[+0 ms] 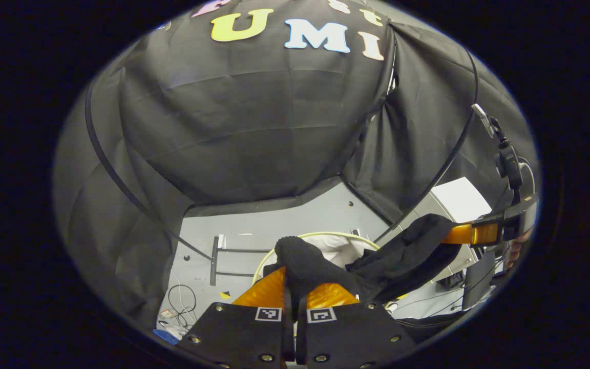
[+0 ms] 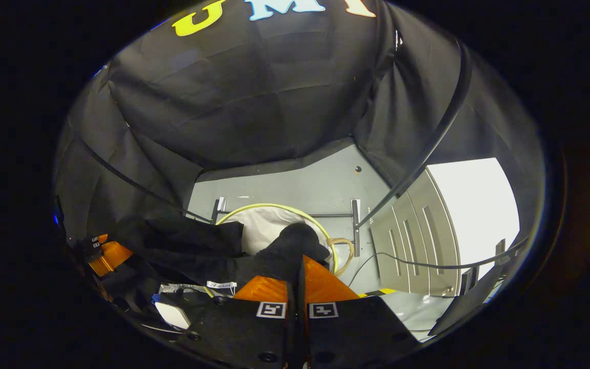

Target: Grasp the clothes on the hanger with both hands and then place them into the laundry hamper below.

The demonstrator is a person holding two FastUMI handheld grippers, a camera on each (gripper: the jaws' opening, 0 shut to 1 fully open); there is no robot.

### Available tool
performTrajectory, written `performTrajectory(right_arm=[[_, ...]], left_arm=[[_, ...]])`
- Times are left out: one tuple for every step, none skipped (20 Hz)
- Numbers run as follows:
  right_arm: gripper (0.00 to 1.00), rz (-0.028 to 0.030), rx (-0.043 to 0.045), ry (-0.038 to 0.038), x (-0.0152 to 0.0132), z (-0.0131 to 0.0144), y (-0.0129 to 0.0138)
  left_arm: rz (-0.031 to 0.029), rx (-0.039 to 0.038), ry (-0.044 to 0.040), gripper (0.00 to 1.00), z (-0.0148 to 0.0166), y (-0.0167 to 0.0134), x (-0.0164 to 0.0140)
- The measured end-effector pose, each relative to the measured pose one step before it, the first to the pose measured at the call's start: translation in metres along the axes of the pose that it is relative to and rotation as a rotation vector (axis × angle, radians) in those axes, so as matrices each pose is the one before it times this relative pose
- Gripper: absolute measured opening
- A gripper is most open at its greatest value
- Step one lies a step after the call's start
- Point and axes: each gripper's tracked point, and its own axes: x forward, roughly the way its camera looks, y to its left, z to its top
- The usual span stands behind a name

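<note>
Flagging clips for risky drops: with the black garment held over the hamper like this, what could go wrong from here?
1. The black garment is stretched between the left gripper and the right gripper. Releasing one first could swing it off to the side.
2. Part of the cloth hangs beyond the hamper's yellow rim in the right gripper view, so it may drape over the edge.
3. Loose cables on the floor could catch a fallen sleeve.

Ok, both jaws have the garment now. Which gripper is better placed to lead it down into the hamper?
Right, marginally. The right gripper holds the black garment with the hamper opening straight ahead of its jaws; the left gripper sees the rim partly covered by cloth. Both should lower together.
</note>
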Motion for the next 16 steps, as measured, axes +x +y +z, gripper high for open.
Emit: performTrajectory(right_arm=[[0.02, 0.00205, 0.00020, -0.00143, -0.00096, 0.00040, -0.00087], [0.05, 0.00218, 0.00215, 0.00063, 0.00026, -0.00149, -0.00020], [0.01, 0.00267, 0.00292, -0.00012, -0.00110, 0.00073, -0.00080], [0.01, 0.00118, 0.00335, -0.00119, 0.00005, -0.00041, -0.00075], [0.01, -0.00066, 0.00320, -0.00003, -0.00026, 0.00036, -0.00140], [0.01, 0.00156, 0.00482, -0.00225, 0.00021, -0.00092, -0.00142], [0.01, 0.00228, 0.00465, 0.00291, -0.00011, -0.00023, -0.00007], [0.04, 0.00866, 0.00601, 0.00022, -0.00087, 0.00012, 0.00187], [0.09, 0.00581, 0.00286, 0.00171, -0.00068, 0.00135, 0.00133], [0.05, 0.00069, -0.00302, 0.00143, 0.00074, -0.00071, 0.00006], [0.09, 0.00382, -0.00363, 0.00138, -0.00106, 0.00112, 0.00035], [0.05, 0.00109, -0.00370, 0.00101, 0.00049, -0.00063, -0.00045], [0.05, 0.00391, -0.00294, 0.00242, -0.00068, -0.00011, -0.00008], [0.05, 0.01693, 0.00143, 0.00345, -0.00005, -0.00077, 0.00394], [0.16, 0.01145, 0.00366, 0.00035, -0.00175, -0.00037, 0.00147], [0.21, 0.00685, 0.00227, -0.00614, -0.00257, 0.00163, 0.00042]], left_arm=[[-0.00024, -0.00078, -0.00058, 0.03, 0.00040, -0.00202, 0.00092], [0.00301, -0.00071, -0.00094, 0.03, -0.00201, -0.00105, -0.00181], [0.00470, -0.00231, 0.00102, 0.03, -0.00036, -0.00005, 0.00059], [0.00350, -0.00570, 0.00089, 0.03, -0.00187, -0.00071, 0.00011], [0.00030, -0.00821, 0.00071, 0.03, -0.00025, -0.00177, -0.00006], [-0.00091, -0.00767, 0.00035, 0.04, -0.00125, -0.00269, -0.00110], [0.00120, -0.00707, -0.00059, 0.03, -0.00100, 0.00006, 0.00042], [0.00120, -0.00615, 0.00213, 0.04, -0.00277, 0.00033, 0.00084], [-0.00005, -0.00820, 0.00230, 0.04, -0.00137, -0.00110, 0.00117], [-0.00267, -0.00954, -0.00066, 0.04, -0.00259, -0.00154, 0.00004], [-0.00412, -0.01025, 0.00043, 0.04, -0.00068, -0.00115, -0.00027], [0.00605, -0.00513, 0.00334, 0.03, -0.00235, -0.00087, 0.00127], [0.00338, -0.00273, 0.00422, 0.11, -0.00298, 0.00176, -0.00245], [0.00402, -0.00031, 0.00442, 0.12, -0.00322, -0.00160, 0.00077], [0.00950, -0.00168, 0.00331, 0.13, -0.00264, 0.00127, -0.00059], [0.01457, -0.00525, 0.00412, 0.12, -0.00384, 0.00412, -0.00387]])
